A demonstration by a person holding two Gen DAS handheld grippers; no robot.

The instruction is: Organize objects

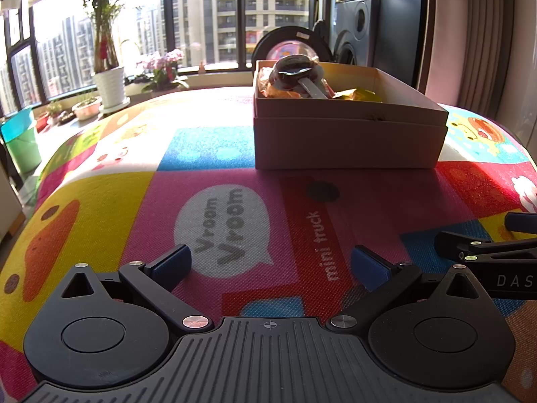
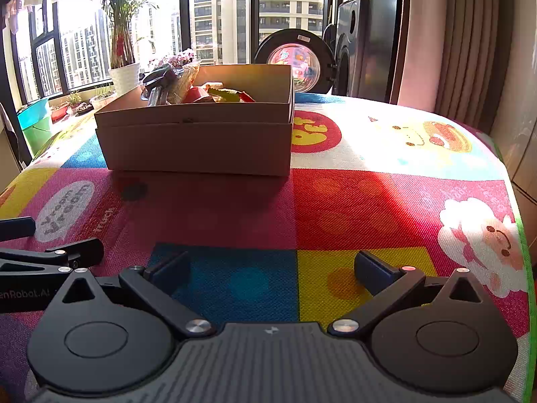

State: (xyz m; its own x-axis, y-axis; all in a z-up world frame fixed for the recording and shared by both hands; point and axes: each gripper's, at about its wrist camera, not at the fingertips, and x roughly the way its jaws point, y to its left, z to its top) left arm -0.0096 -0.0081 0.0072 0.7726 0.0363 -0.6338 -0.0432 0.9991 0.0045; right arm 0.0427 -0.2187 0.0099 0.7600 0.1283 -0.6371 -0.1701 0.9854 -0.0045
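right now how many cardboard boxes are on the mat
1. The cardboard box sits open on the colourful play mat, ahead of both open tools, left tool and right tool. It holds assorted items. Others may lie out of view.

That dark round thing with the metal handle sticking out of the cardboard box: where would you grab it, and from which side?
Probably by the metal handle, coming down from above. The dark round head rises over the cardboard box rim, and the handle slants toward the near wall, so the walls block a sideways approach. Both the left gripper and the right gripper are open and empty.
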